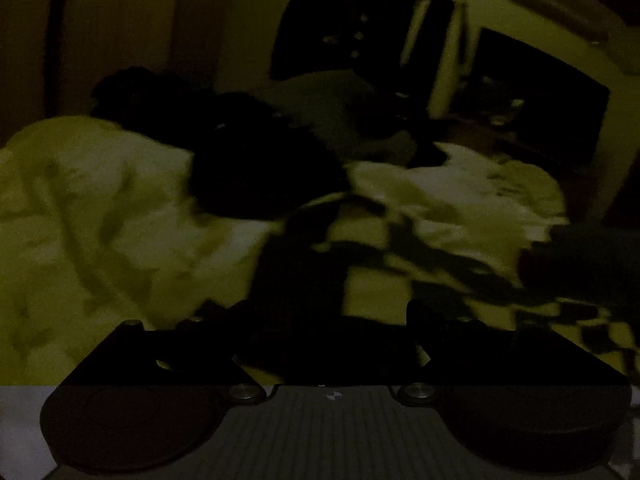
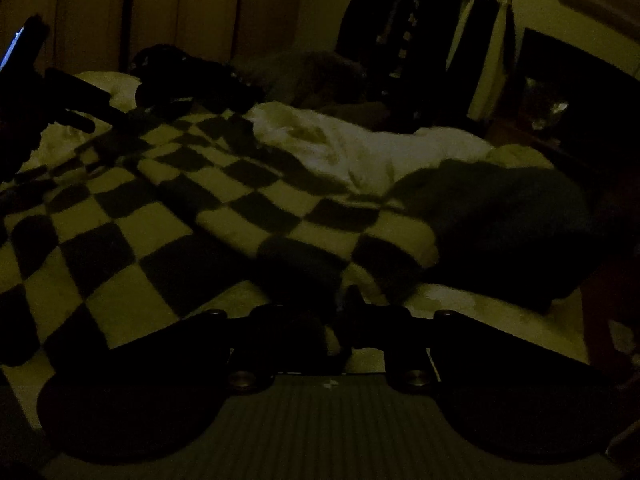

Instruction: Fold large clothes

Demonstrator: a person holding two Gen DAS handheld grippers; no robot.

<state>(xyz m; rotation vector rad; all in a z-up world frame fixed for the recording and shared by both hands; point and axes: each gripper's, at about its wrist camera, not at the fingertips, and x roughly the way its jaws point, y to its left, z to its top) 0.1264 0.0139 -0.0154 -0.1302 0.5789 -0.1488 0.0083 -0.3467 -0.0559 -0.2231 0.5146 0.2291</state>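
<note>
The room is very dark. A checkered dark-and-light blanket (image 2: 168,216) lies spread over a bed; in the left wrist view its checkered cloth (image 1: 360,248) runs toward my left gripper (image 1: 332,344). That gripper's jaws look closed on a dark strip of the cloth, but the dark hides the contact. My right gripper (image 2: 340,320) sits low at the blanket's near edge with its fingers close together, seemingly on a fold of the blanket. The left gripper also shows in the right wrist view (image 2: 60,100), at the far left above the blanket.
A white duvet (image 2: 360,148) is bunched beyond the blanket. A dark garment heap (image 2: 500,220) lies at the right, another dark pile (image 1: 248,160) near the pillows. A rack of hanging clothes (image 2: 420,32) stands behind the bed. A white sheet (image 1: 100,208) fills the left.
</note>
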